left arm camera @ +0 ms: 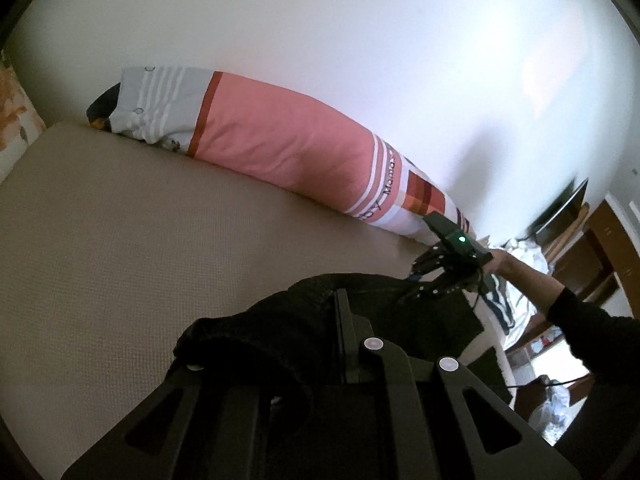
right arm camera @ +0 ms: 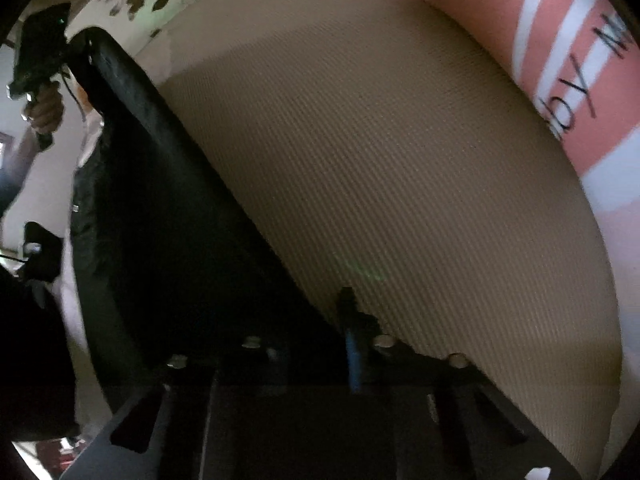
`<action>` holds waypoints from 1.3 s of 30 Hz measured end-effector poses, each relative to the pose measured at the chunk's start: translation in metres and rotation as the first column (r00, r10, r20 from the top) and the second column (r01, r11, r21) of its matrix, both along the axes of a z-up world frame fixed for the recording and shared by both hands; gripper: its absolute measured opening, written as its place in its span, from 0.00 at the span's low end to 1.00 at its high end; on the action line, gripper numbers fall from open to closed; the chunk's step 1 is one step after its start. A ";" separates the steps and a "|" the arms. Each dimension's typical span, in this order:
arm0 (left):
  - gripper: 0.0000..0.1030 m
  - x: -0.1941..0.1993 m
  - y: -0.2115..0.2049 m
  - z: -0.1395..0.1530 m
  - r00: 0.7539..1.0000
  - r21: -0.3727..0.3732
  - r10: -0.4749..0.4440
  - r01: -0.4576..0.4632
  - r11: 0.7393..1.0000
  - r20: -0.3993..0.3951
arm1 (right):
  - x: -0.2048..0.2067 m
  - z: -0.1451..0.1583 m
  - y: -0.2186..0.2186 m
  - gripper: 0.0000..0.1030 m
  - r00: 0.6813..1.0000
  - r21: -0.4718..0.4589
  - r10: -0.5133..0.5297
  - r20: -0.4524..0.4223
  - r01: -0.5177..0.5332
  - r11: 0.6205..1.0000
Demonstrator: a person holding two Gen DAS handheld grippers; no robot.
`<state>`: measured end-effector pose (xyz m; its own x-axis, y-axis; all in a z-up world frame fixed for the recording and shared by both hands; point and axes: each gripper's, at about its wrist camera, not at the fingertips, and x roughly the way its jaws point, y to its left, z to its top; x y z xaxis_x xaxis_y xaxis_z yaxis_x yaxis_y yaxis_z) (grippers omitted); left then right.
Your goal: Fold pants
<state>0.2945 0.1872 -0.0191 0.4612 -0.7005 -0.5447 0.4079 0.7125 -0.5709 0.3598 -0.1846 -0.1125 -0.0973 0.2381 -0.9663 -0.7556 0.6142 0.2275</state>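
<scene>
Currently both claws grip black pants [left arm camera: 256,344]: left claw [left arm camera: 340,332] and right claw [right arm camera: 352,320] clenched on fabric above the beige bed [left arm camera: 120,220].

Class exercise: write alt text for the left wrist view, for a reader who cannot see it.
The left gripper pinches black pants above a beige mattress. To the right, the right gripper grips the same pants. A long pink pillow lies against the white wall.
</scene>
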 end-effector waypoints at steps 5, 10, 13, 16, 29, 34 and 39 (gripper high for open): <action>0.10 0.009 0.002 -0.004 0.999 0.038 0.051 -0.051 0.998 -0.002 | -0.036 0.020 0.013 0.08 0.958 -0.086 -0.063 0.280 0.090 0.992; 0.10 0.020 -0.004 -0.012 0.997 0.124 0.083 -0.082 0.989 0.002 | -0.075 0.039 0.017 0.07 0.834 -0.097 -0.203 0.514 0.292 0.951; 0.10 0.019 -0.008 -0.012 0.997 0.166 0.079 -0.080 0.983 0.013 | -0.100 0.052 0.023 0.06 0.776 -0.099 -0.232 0.587 0.353 0.930; 0.10 0.005 -0.005 -0.004 0.998 0.164 0.048 -0.052 0.985 0.030 | -0.132 0.073 0.023 0.06 0.733 -0.073 -0.256 0.630 0.384 0.921; 0.13 -0.140 0.024 0.005 0.990 0.157 -0.136 0.131 0.979 0.023 | -0.299 0.082 0.020 0.06 0.752 0.065 -0.433 0.497 0.466 0.883; 0.14 -0.188 0.027 -0.039 0.979 0.228 -0.174 0.195 0.954 -0.108 | -0.337 0.044 0.019 0.06 0.793 0.057 -0.469 0.390 0.487 0.871; 0.16 -0.209 0.015 -0.073 0.973 0.353 -0.167 0.215 0.911 -0.161 | -0.350 0.002 0.022 0.06 0.816 0.015 -0.461 0.348 0.486 0.874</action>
<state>0.0853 0.2019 -0.0921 0.2499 -0.5091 -0.8236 0.5001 0.7962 -0.3405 0.0098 -0.1630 -0.1105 0.3372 0.1010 -0.9360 -0.3889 0.9204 -0.0408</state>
